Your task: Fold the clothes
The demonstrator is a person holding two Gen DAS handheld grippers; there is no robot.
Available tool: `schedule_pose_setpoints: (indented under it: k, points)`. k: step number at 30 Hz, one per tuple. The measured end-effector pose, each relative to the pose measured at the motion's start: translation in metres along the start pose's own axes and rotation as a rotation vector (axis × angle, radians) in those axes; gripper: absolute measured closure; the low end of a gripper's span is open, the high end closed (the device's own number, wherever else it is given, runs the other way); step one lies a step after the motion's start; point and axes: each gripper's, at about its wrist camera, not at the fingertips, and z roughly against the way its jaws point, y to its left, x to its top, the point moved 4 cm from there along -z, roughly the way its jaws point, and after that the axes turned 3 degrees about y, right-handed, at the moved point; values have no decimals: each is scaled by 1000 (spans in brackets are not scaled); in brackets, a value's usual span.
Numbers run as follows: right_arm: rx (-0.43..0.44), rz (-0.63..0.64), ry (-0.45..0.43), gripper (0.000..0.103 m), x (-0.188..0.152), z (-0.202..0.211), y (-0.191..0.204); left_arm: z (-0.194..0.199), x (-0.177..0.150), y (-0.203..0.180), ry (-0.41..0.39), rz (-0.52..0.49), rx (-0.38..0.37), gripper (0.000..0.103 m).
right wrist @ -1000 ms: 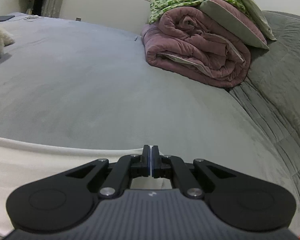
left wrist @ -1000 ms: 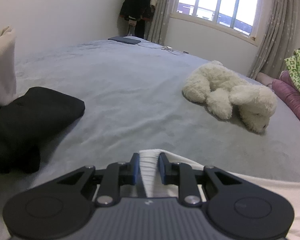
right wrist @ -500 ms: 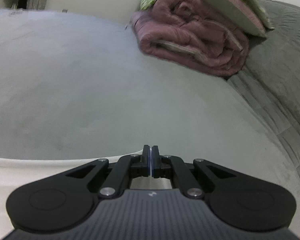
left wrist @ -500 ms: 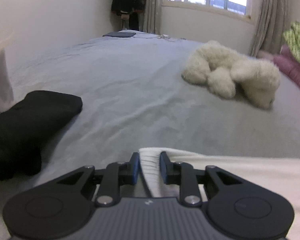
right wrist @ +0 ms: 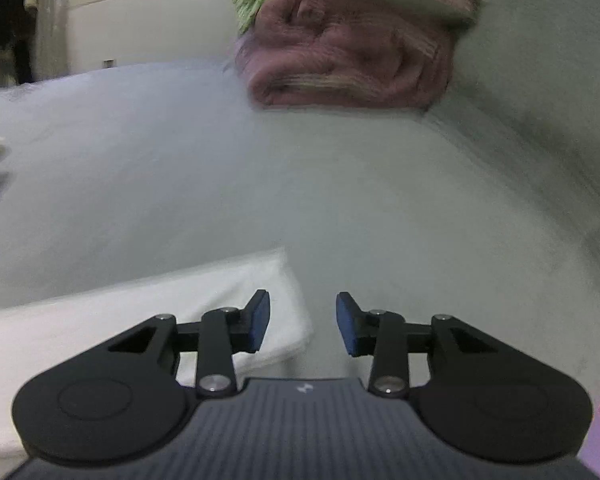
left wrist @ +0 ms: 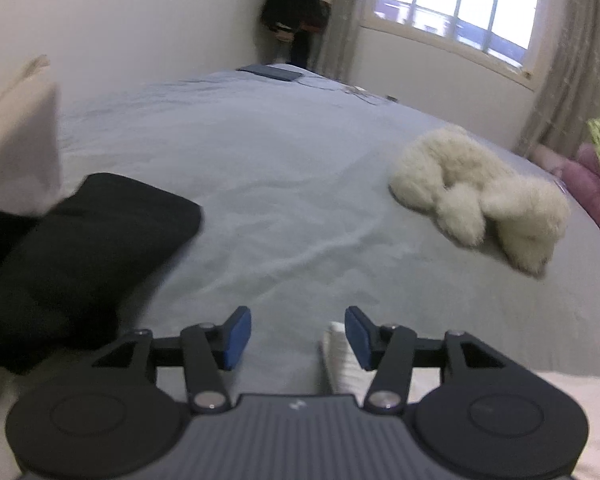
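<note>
Left claw (left wrist: 298, 336), jaws spread wide and empty, with a ribbed edge of the white garment (left wrist: 340, 354) just inside its right finger and the cloth spreading away to the right on the grey bed (left wrist: 260, 184). Right claw (right wrist: 303, 322), also wide and empty, above the garment's folded corner (right wrist: 284, 280), which lies flat under its left finger. Outward: a black garment (left wrist: 84, 240) to the left, a plush toy (left wrist: 480, 204) to the right, bare sheet between; rolled pink bedding (right wrist: 348, 64) lies well beyond the right claw.
</note>
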Motion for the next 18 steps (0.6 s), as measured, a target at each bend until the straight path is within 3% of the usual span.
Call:
schedule_pose_setpoints:
  k: [2,5,10,16,18]
  points:
    - [150,-41,81,63,-24,11,7,6,3,7,0,50,-19,50]
    - [255,-49,155,63,-54,10,37,14,-1,8,11,76,-48,50]
    - [281,-105,142,61,-65,-2,73,22,-15,6,68,38,-42,50]
    - [534,-32,170,63,-89,24,143,43,-17,14,74,7,-38,50]
    - [543,-60,161,63,-86,23,146,46,-19,15,87,-1,-45,50]
